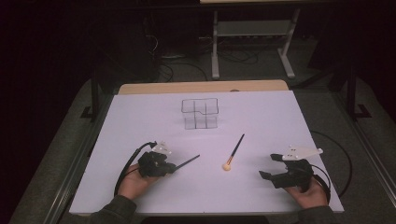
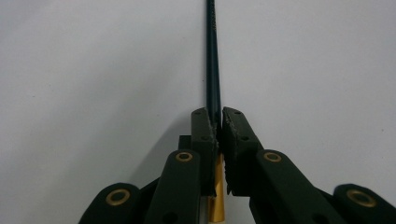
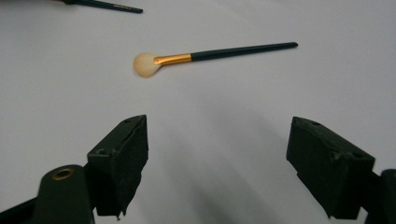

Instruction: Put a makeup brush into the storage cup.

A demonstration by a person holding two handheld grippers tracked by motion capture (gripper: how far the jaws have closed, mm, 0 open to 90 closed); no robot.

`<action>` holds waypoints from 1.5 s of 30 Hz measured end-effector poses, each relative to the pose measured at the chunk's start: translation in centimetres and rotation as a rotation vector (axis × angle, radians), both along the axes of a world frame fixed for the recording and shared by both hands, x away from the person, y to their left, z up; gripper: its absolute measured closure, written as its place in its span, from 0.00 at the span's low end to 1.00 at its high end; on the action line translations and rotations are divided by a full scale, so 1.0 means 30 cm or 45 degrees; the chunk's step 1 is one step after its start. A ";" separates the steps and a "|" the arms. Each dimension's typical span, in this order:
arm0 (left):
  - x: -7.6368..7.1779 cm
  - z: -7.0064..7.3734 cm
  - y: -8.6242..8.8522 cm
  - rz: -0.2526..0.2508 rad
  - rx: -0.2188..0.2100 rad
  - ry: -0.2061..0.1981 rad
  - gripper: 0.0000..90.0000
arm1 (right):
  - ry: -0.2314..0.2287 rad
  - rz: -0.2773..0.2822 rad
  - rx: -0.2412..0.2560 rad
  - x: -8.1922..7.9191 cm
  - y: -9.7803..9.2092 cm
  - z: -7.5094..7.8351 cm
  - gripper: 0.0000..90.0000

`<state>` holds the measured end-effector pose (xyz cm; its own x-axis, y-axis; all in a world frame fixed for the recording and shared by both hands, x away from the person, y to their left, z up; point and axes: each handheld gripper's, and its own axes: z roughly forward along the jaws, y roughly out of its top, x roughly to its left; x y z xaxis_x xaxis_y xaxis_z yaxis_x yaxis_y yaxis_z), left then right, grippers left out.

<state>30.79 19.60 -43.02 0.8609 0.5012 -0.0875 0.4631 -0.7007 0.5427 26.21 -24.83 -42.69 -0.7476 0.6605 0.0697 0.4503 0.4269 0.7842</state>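
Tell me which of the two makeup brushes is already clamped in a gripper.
The brush in the left gripper, handle pointing toward the table's middle. The other brush, with the pale round head, lies free on the white table, ahead of the open right gripper.

Table (image 1: 140, 116): white top, a strip of pale wood showing along its far edge, standing on grey floor. Lying flat on it right of centre, a makeup brush (image 1: 233, 152) with dark handle, gold ferrule and cream bristle head, the head toward the person and the handle angled away to the right; a clear compartmented organizer (image 1: 200, 113) stands on the far middle, well apart from the brush. A second dark-handled brush (image 1: 186, 163) sits low over the near left; whether it touches the surface cannot be told.
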 end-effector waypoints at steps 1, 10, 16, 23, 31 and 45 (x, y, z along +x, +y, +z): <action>-0.002 0.001 -0.001 -0.003 -0.005 -0.006 0.93 | -0.005 0.001 0.001 0.001 0.002 0.004 0.22; -0.004 0.034 0.016 0.014 -0.096 0.014 0.93 | 0.019 0.062 -0.018 0.015 0.039 0.040 0.24; -0.016 0.052 0.021 0.003 -0.098 0.007 0.93 | 0.020 0.099 -0.032 0.042 0.070 0.065 0.22; -0.009 0.055 0.022 -0.015 -0.085 0.016 0.93 | 0.028 0.142 -0.079 0.072 0.110 0.081 0.22; -0.003 0.062 0.034 -0.012 -0.113 0.016 0.93 | 0.018 0.167 -0.076 0.078 0.126 0.092 0.23; -0.018 0.128 0.021 -0.075 -0.204 -0.022 0.93 | 0.030 0.260 -0.067 0.100 0.180 0.147 0.24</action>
<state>30.25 20.24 -39.18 0.8904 0.4307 -0.1474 0.4137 -0.6303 0.6569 29.20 -19.44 -38.27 -0.8649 0.4986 0.0578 0.3680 0.5516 0.7485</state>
